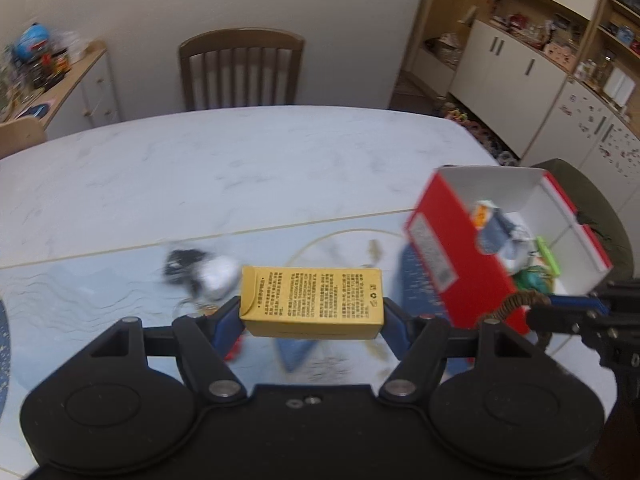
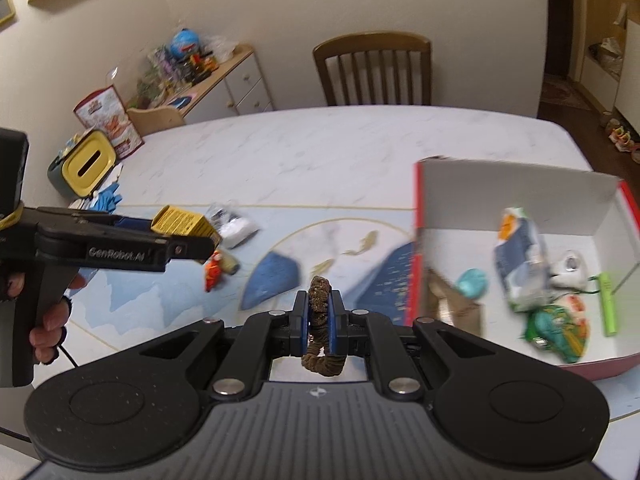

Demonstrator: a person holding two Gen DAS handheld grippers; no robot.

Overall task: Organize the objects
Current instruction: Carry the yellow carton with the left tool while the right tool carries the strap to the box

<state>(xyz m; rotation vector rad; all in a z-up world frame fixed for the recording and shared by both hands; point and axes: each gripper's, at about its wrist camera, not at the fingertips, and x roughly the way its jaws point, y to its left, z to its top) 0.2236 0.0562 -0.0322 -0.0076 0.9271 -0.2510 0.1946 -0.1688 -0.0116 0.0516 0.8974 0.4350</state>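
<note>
Your left gripper (image 1: 312, 312), stamped "GenRobot.AI", pinches a yellow carton (image 1: 311, 300) of small print; your right gripper (image 2: 319, 312) clamps a brown scrunchie (image 2: 320, 320), red box (image 2: 520, 216) just right, open marble table (image 2: 320, 148) ahead.

Soft indoor light, motion blur, fisheye bending at edges.

Left wrist cam: rides behind own fingers, raised above table (image 1: 240, 160), facing far chair (image 1: 240, 68); red box (image 1: 460, 264) at right edge. Right wrist cam: same height, same heading, box (image 2: 520, 184) close right, left gripper (image 2: 188, 246) entering at left. Shared: table, chair, box, blue mat (image 2: 160, 308).
</note>
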